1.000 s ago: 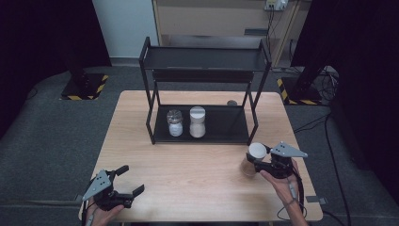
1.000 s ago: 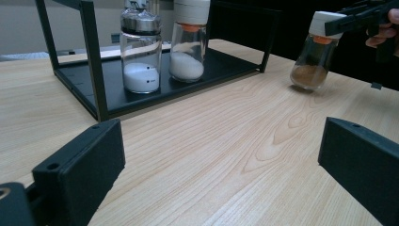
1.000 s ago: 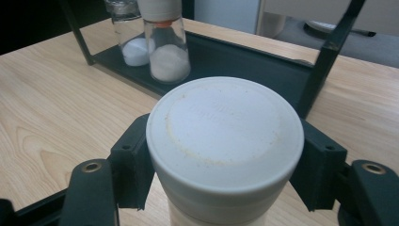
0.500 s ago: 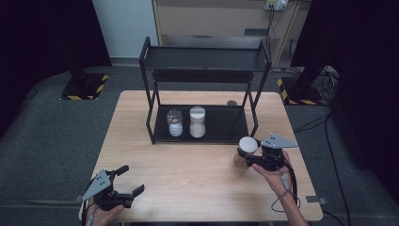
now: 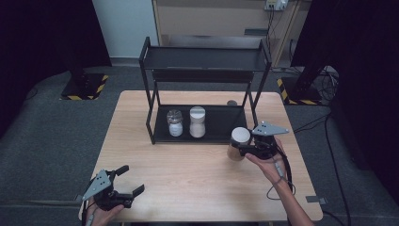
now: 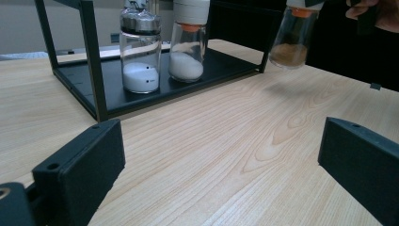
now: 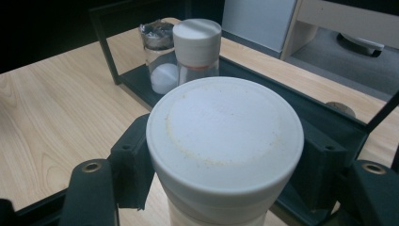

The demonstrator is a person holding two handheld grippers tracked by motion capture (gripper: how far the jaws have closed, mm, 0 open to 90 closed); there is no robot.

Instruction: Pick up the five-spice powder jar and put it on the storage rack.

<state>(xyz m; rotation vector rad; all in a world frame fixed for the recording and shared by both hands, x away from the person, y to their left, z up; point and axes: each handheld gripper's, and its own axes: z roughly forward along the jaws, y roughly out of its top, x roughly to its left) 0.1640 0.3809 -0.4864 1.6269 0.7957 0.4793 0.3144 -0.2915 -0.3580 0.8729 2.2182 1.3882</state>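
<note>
A light wooden table (image 5: pixel 188 169) carries a black two-tier rack (image 5: pixel 204 94) at its far middle. On the rack's lower shelf (image 5: pixel 216 127) stand two jars side by side — a silver-capped one (image 5: pixel 174 123) at left, a white-lidded one (image 5: pixel 197 122) just right of it. A small dark round thing (image 5: pixel 231 102) lies on the table behind the rack — too small to identify.

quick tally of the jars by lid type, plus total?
White-lid jars: 2 – one on the rack's lower shelf, one with brown contents in the right claw
Silver-lid jar: 1 – on the lower shelf
Total: 3 jars
</note>
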